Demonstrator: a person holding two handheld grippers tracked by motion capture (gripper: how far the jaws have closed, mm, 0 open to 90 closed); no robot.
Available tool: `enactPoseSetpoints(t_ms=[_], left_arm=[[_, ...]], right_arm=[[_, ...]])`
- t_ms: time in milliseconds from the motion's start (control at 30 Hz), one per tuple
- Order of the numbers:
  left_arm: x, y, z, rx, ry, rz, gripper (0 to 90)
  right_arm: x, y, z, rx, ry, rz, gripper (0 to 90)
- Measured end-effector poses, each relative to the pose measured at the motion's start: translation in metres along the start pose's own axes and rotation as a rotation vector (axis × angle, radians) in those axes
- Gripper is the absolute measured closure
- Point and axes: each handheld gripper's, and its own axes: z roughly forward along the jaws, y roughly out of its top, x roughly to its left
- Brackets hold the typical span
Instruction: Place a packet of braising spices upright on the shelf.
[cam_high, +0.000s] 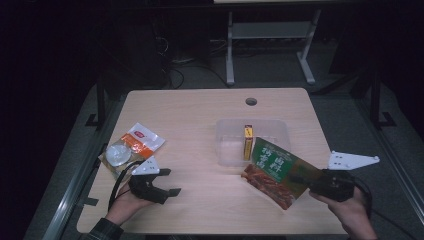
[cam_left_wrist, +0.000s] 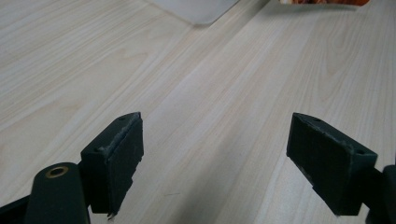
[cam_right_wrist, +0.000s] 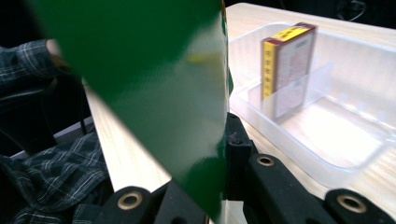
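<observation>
green foil with white characters and a picture of brown meat covers the pouch (cam_high: 276, 172), which the right gripper (cam_high: 311, 183) clamps by one edge, its jaws closed tight on the foil. the pouch hangs tilted above the table (cam_high: 200, 110), its upper corner over the near right rim of the clear bin (cam_high: 227, 137) and its lower end out over bare wood in front of the bin. in the right gripper view the pouch (cam_right_wrist: 159, 88) rises from between the black jaws as a blurred green sheet, with the bin (cam_right_wrist: 327, 140) just beyond it to the right. a small red and yellow box (cam_high: 247, 142) stands on edge inside the bin, leaning against a clear divider; the right gripper view shows it (cam_right_wrist: 287, 70) upright with its yellow spine turned this way. the right hand (cam_high: 350, 212) holds the gripper body near the table's front right corner. well apart, at the front left, the left gripper (cam_high: 167, 182) rests low over the wood with its jaws spread wide and nothing between them; its own view shows both pads (cam_left_wrist: 119, 158) apart over bare wood grain. just behind it lies an orange and white packet (cam_high: 135, 145) with a round clear lid or dish (cam_high: 118, 152) on top of it. a plaid sleeve (cam_right_wrist: 51, 168) shows at the left in the right gripper view.
</observation>
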Motion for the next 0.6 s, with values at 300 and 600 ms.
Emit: enactPoseSetpoints(t_ms=[300, 600], left_arm=[[0.006, 0.001, 0.004, 0.034, -0.013, 0.052, 17.6], [0.01, 0.0, 0.003, 0.044, -0.013, 0.074, 17.7]], right_arm=[[-0.003, 0.0, -0.024, -0.031, -0.079, 0.015, 89.5], [-0.005, 0.012, -0.031, -0.06, -0.127, 0.015, 89.5]])
